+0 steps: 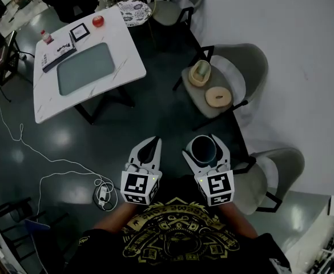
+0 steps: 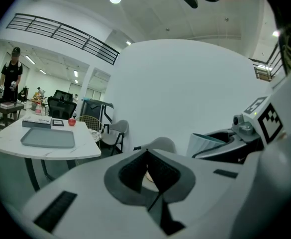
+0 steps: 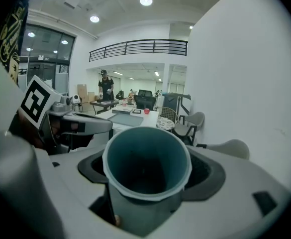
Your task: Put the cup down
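Holding a teal cup (image 3: 147, 166) upright, the right gripper (image 1: 206, 144) pinches it between its jaws at the lower centre of the head view, above the dark floor (image 1: 69, 147). Just left of it, the left gripper (image 1: 152, 146) has its jaws pressed together, with nothing between them. Farther up, right of centre, a grey chair (image 1: 248, 61) carries two beige items on its seat. At upper left, farthest off, a white worktop (image 1: 127, 50) bears a grey tray (image 1: 87, 68).
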### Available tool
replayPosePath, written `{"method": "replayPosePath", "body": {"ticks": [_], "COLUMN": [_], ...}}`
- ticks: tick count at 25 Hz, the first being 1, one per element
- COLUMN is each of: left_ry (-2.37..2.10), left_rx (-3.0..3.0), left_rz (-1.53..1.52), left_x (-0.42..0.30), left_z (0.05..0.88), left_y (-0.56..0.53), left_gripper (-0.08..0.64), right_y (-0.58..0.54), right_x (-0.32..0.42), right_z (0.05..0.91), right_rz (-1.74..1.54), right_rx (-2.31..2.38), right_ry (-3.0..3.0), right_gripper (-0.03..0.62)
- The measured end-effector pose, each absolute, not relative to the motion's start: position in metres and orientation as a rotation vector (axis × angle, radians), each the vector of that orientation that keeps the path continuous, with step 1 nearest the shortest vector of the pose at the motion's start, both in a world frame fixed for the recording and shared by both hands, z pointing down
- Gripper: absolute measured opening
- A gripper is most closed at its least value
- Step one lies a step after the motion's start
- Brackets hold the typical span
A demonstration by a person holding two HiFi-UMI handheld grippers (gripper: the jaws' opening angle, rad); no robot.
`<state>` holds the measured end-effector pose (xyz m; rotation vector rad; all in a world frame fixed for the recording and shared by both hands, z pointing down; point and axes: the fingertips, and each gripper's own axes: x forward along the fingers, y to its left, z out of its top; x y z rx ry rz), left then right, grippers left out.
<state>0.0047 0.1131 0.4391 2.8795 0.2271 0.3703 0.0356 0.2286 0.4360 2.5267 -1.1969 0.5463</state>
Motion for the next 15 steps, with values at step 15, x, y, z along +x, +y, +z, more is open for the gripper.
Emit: {"method": "replayPosePath", "body": {"ticks": [15], "left_ry": [-0.13], "left_rx": [2.846], "left_rz": [0.362], "left_x": [-0.025], "left_z": [0.448], "left_y": [0.036], "left_gripper": [0.011], "right_y": [0.141], "right_x": [0.041], "right_z": [0.435], "right_rz": [0.487], "right_rx": [2.358], "right_ry": [-1.463], "right_gripper": [0.388]}}
